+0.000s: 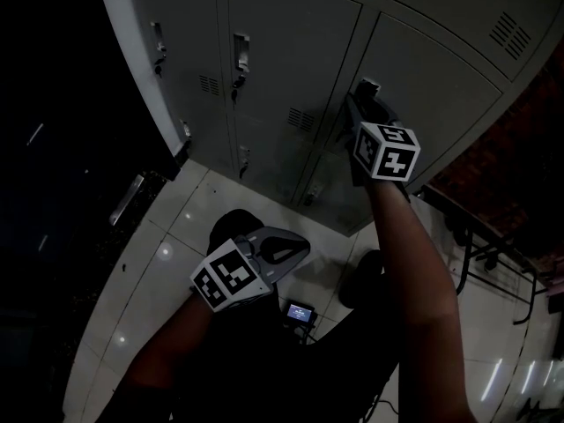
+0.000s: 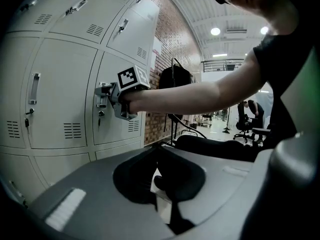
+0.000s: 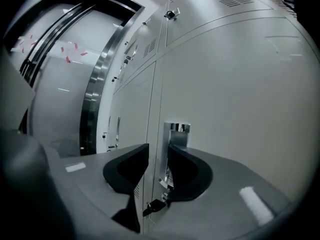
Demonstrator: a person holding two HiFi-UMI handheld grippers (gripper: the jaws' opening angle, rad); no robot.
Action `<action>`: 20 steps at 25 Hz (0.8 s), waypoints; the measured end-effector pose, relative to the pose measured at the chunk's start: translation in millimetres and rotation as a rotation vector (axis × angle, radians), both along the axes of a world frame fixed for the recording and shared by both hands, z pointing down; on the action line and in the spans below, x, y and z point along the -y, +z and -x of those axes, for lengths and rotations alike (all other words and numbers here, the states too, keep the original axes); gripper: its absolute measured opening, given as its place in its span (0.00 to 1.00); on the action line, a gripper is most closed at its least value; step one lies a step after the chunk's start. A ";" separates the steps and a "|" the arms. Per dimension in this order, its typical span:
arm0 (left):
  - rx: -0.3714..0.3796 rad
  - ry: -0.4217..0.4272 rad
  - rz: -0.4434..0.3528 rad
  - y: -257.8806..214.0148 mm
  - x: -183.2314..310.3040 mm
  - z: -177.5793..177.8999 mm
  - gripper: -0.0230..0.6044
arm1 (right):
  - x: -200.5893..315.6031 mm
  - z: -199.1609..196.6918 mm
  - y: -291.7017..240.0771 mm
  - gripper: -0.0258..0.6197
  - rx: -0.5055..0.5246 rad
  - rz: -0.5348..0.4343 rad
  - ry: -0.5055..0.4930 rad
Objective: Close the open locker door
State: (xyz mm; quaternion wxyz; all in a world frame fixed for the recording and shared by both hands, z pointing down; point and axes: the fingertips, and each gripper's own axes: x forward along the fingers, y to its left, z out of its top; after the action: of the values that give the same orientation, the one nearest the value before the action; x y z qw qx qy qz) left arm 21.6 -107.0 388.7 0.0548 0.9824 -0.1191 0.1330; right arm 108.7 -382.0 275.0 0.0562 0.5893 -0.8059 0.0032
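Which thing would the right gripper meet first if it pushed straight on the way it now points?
Most likely the handle of the locker door. It stands just ahead of the right gripper, with the door face right behind it. Depth is hard to judge, so they may already touch.

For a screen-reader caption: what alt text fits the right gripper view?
The right gripper, dark jaws slightly apart, stands at the left edge of a chrome handle on a pale grey metal locker door; a dark key sits in the lock below.
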 end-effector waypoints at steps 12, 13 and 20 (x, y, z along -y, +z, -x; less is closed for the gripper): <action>0.002 0.000 -0.001 0.3 0.4 0.4 0.06 | -3.9 1.3 0.2 0.22 0.004 -0.010 -0.004; 0.001 0.000 -0.001 0.2 0.6 0.7 0.06 | -4.8 2.0 0.2 0.22 0.004 -0.011 -0.009; 0.002 0.000 -0.003 0.7 0.2 0.4 0.06 | -7.5 -1.8 1.7 0.22 0.007 -0.017 0.028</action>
State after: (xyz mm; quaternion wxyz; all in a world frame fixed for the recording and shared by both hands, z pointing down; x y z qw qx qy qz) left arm 21.2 -107.2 389.4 0.0533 0.9824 -0.1192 0.1338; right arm 110.5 -374.5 276.7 0.0482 0.6012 -0.7977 -0.0007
